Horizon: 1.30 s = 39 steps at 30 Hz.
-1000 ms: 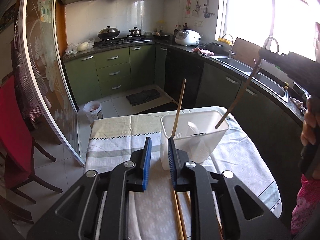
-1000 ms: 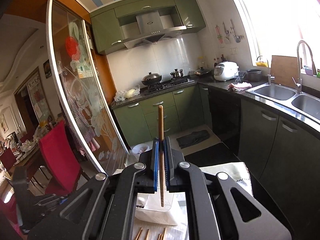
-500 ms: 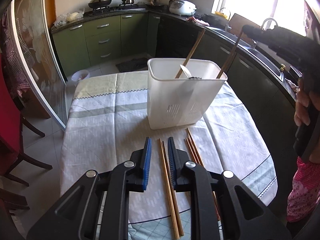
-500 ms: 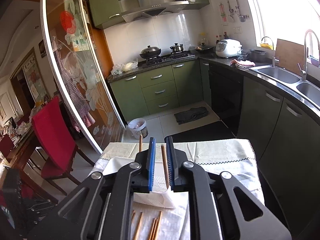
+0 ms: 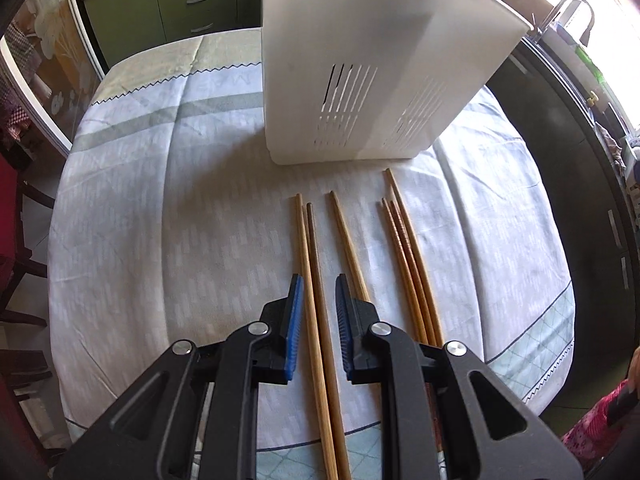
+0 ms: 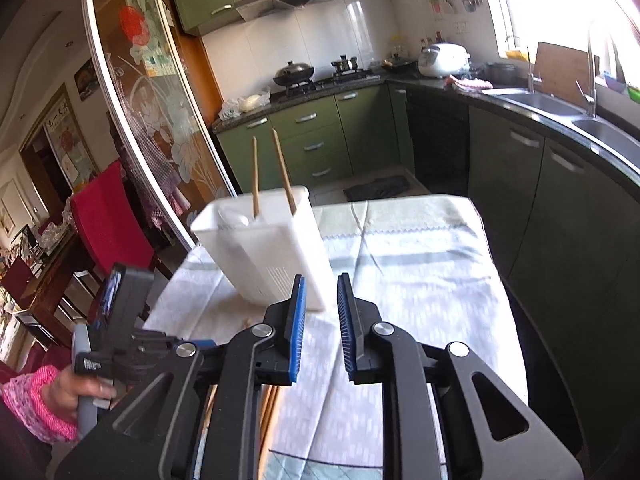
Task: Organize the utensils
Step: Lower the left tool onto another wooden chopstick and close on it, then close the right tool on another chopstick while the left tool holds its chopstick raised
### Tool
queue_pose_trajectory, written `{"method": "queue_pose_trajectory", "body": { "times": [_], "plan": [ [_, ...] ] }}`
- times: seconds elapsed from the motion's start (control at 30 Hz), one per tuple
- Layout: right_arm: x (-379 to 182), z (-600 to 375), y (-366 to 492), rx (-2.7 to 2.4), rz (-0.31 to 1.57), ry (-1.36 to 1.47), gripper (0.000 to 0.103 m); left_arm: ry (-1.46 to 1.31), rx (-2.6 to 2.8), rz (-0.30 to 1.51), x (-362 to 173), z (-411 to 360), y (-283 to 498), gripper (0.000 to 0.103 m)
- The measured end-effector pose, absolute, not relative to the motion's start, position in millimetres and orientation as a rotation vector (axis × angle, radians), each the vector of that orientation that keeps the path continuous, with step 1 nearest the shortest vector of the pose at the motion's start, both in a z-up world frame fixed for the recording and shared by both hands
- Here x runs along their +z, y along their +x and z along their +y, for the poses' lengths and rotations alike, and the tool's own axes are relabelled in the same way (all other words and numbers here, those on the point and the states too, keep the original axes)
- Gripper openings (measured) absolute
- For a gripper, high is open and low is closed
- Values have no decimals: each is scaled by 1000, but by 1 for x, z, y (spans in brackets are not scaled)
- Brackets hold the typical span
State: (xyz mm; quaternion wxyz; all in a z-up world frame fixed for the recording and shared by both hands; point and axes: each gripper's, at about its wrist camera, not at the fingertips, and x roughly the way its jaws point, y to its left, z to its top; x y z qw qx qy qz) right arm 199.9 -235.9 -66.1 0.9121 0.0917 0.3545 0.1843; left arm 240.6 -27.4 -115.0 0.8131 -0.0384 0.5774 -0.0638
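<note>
white plastic holder (image 5: pixel 372 60): upright on the counter (image 5: pixel 160 208), slotted wall facing the left tool; in the right wrist view the same holder (image 6: pixel 264 248) carries two chopsticks (image 6: pixel 284 172) standing up out of its top.
cloth: pale patterned tablecloth (image 5: pixel 132 184) covers the counter, grey band across it.
loose chopsticks (image 5: pixel 320 280): wooden, lying flat on the cloth in front of the holder, tips toward it, none touching it.
grouping: two side by side at left, one slanted in the middle, a bundle of three or so at right.
left tool (image 5: pixel 318 292): pointed steeply down over the left pair; both sticks run between the blue pads; jaws parted, pads clear of the wood, nothing gripped.
right tool (image 6: pixel 322 292): jaws have just been opening; parted now, nothing between them, only cloth and the holder's corner beyond.
person: hand (image 6: pixel 80 388) in a pink patterned sleeve grips the left tool's handle at lower left of the right wrist view.
surroundings: green kitchen cabinets, stove with pots, sink under a bright window, red chair beside a glass door.
</note>
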Motion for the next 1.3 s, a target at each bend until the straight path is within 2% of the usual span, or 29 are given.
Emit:
{"method": "queue_pose_trajectory", "body": {
  "times": [0.17, 0.47, 0.53, 0.6, 0.67, 0.83, 1.03, 1.3],
  "plan": [
    [-100, -249, 197, 372, 793, 235, 17, -50, -107, 1256, -126, -29, 249, 16],
    [-90, -245, 201, 402, 781, 234, 17, 14, -67, 1291, -140, -37, 260, 13],
    [-91, -243, 203, 400, 785, 232, 22, 23, -71, 1298, -143, -41, 261, 13],
    [-93, -240, 204, 393, 792, 223, 23, 45, -67, 1291, -146, -47, 261, 13],
    [-97, -238, 204, 389, 804, 217, 23, 50, -73, 1282, -147, -53, 260, 7],
    [-107, -237, 209, 378, 837, 209, 23, 23, -69, 1274, -146, -49, 258, 5],
    [-113, -241, 213, 362, 854, 204, 23, -30, -50, 1162, -116, -23, 245, 5],
    [-116, -218, 222, 380, 900, 133, 23, -78, -45, 923, -50, 6, 193, 5]
  ]
}}
